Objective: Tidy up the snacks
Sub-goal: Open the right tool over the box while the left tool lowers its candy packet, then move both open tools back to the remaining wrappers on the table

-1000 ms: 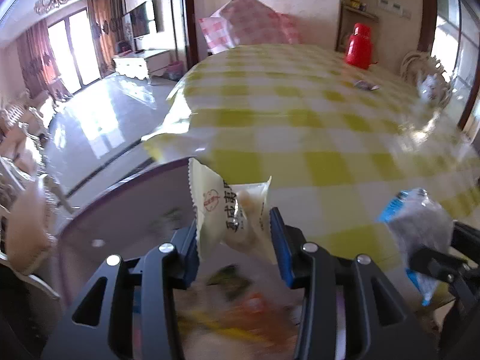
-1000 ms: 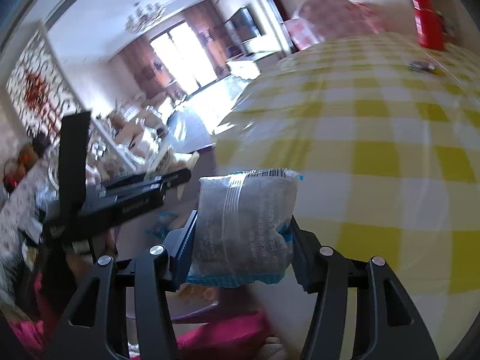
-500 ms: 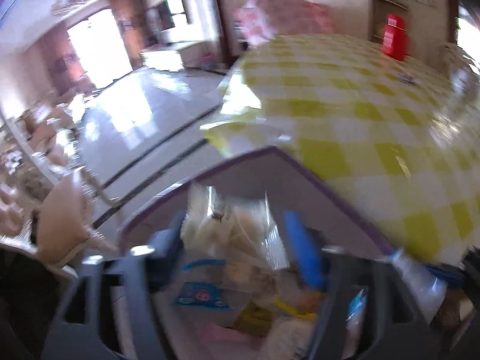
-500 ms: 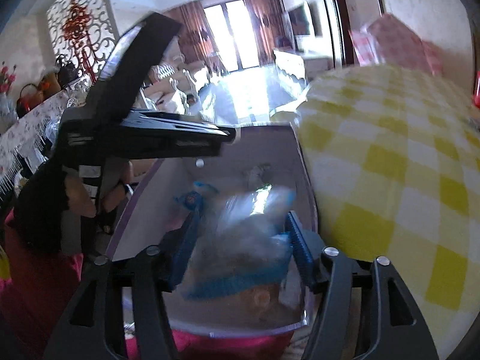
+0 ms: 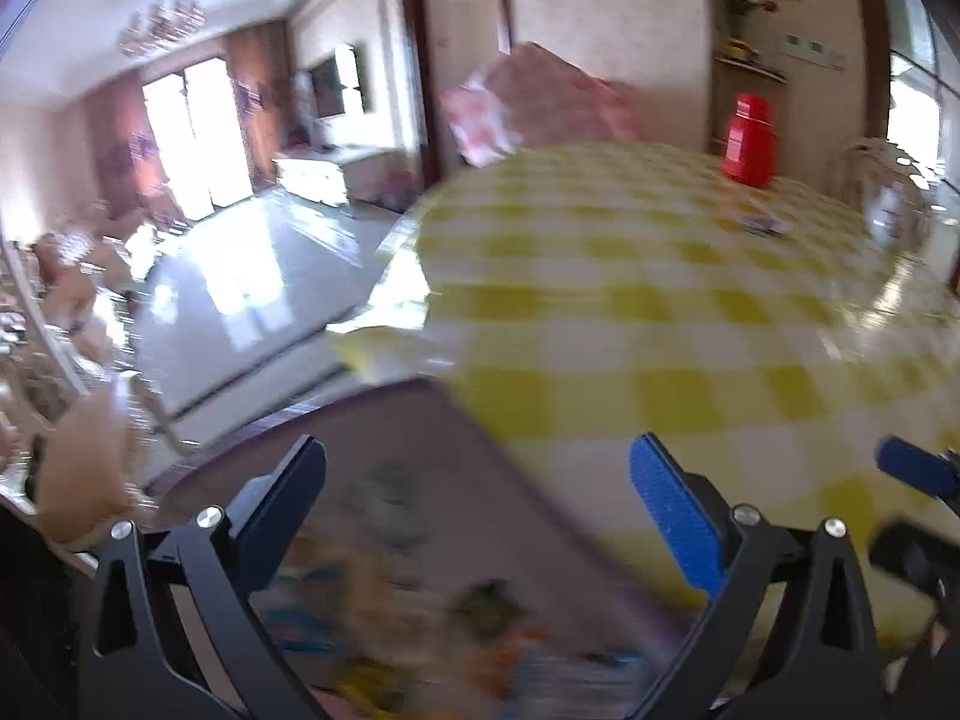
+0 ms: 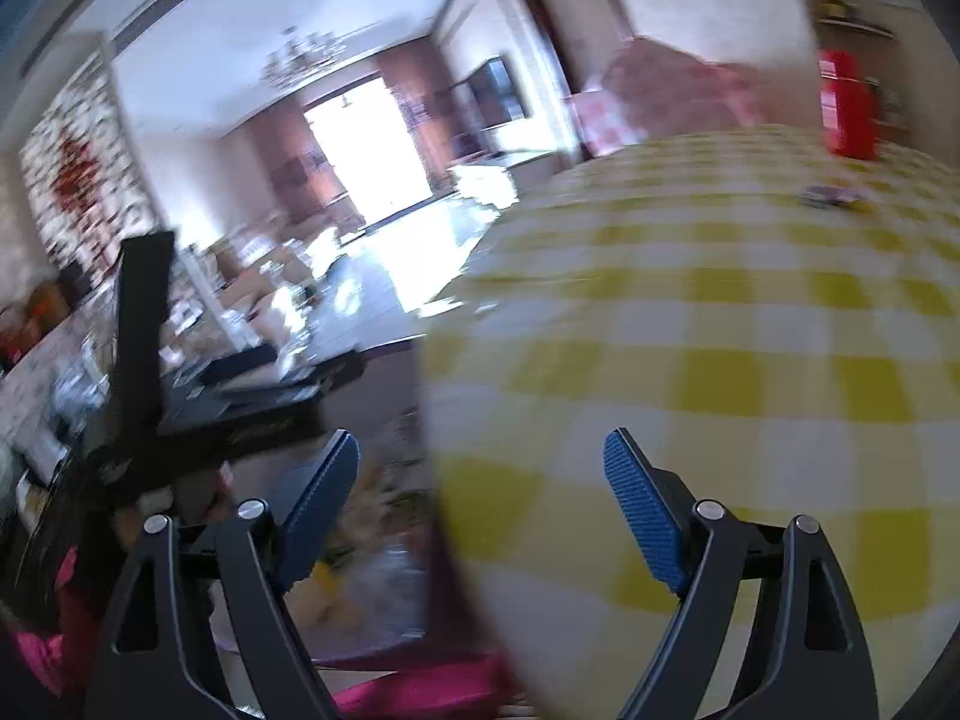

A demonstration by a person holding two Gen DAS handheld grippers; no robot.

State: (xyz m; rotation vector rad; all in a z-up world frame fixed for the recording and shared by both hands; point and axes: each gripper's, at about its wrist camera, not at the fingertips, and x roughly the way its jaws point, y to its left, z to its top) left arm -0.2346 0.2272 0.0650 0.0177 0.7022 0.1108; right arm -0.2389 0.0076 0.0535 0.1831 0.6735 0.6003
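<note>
Two wrist fisheyes, low at table edge, both motion-blurred.

Left wrist view: forward along spread fingers of left gripper (image 5: 477,480), close above purple-rimmed bin (image 5: 420,462) beside table (image 5: 630,300); right gripper (image 5: 918,498) at right margin. Right wrist view: forward along spread fingers of right gripper (image 6: 480,480), over same table (image 6: 720,312) edge, bin (image 6: 390,480) lower left, left gripper (image 6: 198,414) side-on at left. Shared: yellow checked tablecloth, red flask (image 5: 747,147) (image 6: 849,102) at far end, bright window, bin of snacks (image 5: 420,618) (image 6: 366,546).
</note>
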